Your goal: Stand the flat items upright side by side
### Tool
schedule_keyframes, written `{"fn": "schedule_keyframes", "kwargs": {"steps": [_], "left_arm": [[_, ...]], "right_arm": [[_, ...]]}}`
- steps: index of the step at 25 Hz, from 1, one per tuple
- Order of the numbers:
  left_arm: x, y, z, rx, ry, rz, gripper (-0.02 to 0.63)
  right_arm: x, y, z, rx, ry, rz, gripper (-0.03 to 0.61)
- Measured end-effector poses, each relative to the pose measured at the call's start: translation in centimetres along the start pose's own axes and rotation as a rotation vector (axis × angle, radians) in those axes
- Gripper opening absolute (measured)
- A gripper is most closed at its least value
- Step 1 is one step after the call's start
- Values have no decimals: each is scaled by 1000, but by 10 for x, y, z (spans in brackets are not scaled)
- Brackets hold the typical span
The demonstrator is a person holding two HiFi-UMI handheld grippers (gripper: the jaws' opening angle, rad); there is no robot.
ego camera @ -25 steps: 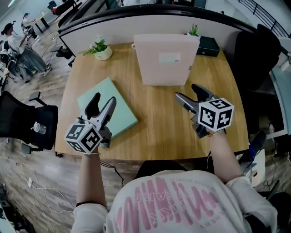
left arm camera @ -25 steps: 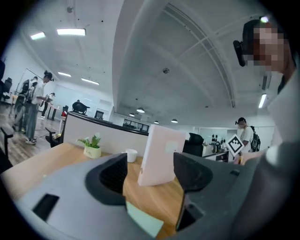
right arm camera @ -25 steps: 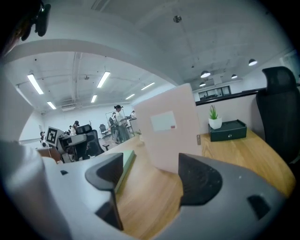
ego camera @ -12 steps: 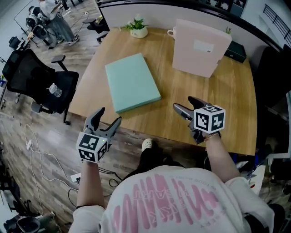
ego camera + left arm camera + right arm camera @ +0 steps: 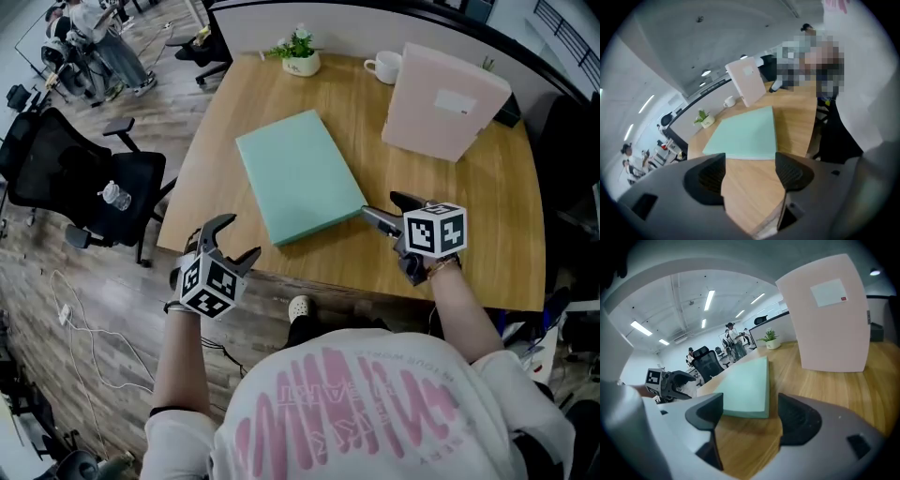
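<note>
Wood worktop (image 5: 469,216) in an open-plan office, fwiw.

Big change vs a sec ago: both tongs have pulled back toward the near edge and dropped lower. Left tongs (image 5: 236,239) were over the mint-green box file (image 5: 298,173). Now they hang at the worktop's near-left edge, rolled round, clear of the file. Their jaws have just been opening a bit more w/ nothing between them. The left gripper view shows only bare wood there, w/ the file further out. Right tongs (image 5: 382,204) are spread wide and empty too, but now lined up w/ the file's near corner. That corner sits just ahead of the gap, and the pads aren't on it afaict.

What that means for the task, imo: the pink box file (image 5: 445,103) already stands upright at the back right. The green one lies flat mid-worktop, well apart from it, so it's half done at best. This looks like setup for a two-sided pickup of the green one. Right side is nearly there, left has to come back in.

Rest of the worktop: a small potted plant (image 5: 302,52) and a white mug (image 5: 384,67) along the far edge.

Room: black office chair (image 5: 66,169) w/ a water bottle (image 5: 115,196) on its seat off to the left. White cables (image 5: 70,309) trail over the plank floor, and there are ppl (image 5: 111,42) in the far bg.
</note>
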State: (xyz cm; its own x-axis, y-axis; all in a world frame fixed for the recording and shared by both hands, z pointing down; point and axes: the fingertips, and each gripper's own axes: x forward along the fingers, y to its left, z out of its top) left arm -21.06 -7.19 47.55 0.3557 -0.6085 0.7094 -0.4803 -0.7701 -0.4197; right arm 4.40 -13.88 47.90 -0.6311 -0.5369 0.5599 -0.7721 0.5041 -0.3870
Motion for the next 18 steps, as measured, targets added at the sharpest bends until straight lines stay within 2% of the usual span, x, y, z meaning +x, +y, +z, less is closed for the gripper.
{"fn": "schedule_keyframes", "kwargs": {"steps": [5, 10, 13, 18], "left_arm": [[45, 24, -24, 395, 27, -118, 360], [80, 37, -22, 736, -53, -190, 364], [89, 34, -16, 831, -114, -232, 360], [96, 29, -16, 889, -158, -264, 359]], "right_arm": [[35, 9, 10, 46, -2, -78, 370], [54, 18, 4, 87, 30, -141, 370], [56, 21, -2, 106, 49, -173, 373], [60, 13, -6, 122, 76, -208, 374]]}}
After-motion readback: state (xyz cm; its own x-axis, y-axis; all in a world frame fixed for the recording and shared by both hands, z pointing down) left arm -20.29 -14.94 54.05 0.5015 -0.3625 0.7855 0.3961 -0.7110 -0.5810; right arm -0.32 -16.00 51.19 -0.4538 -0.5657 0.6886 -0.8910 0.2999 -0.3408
